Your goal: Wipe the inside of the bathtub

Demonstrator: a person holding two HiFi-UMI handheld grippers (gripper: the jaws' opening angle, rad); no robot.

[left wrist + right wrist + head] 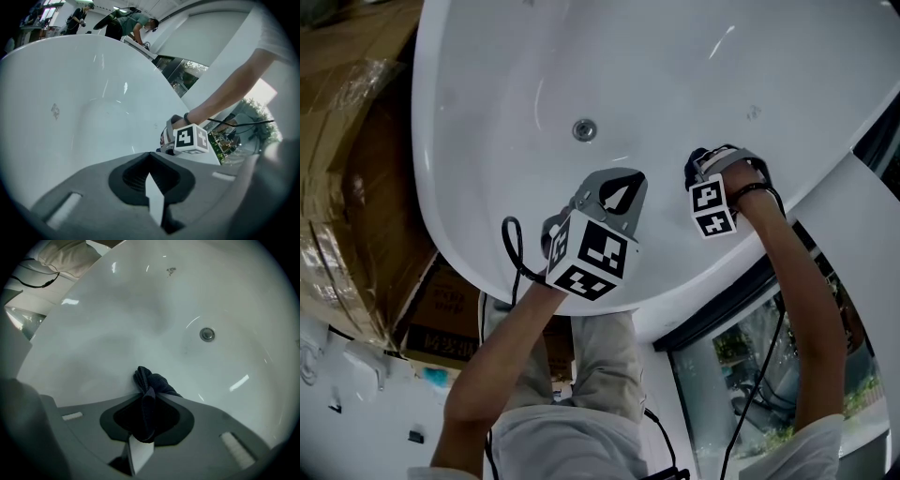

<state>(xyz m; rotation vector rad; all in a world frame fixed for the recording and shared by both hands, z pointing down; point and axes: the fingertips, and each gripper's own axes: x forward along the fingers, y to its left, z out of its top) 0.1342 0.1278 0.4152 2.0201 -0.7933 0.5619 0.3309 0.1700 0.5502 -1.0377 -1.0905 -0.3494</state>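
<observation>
The white bathtub (487, 84) fills the head view, with its round metal drain (584, 129) on the bottom. My right gripper (701, 161) is down inside the tub near the front wall, shut on a dark cloth (151, 383). The cloth bunches out past the jaws and presses against the tub's surface, a little short of the drain (207, 334). My left gripper (619, 192) hangs over the front part of the tub, to the left of the right one, shut with nothing in it. From the left gripper (151, 161) I see the right gripper's marker cube (191, 139).
Plastic-wrapped cardboard boxes (347, 187) stand left of the tub. A dark-framed glass panel (741, 337) lies to the front right. A small mark (753, 112) shows on the tub's far wall. People (131, 23) work in the background beyond the rim.
</observation>
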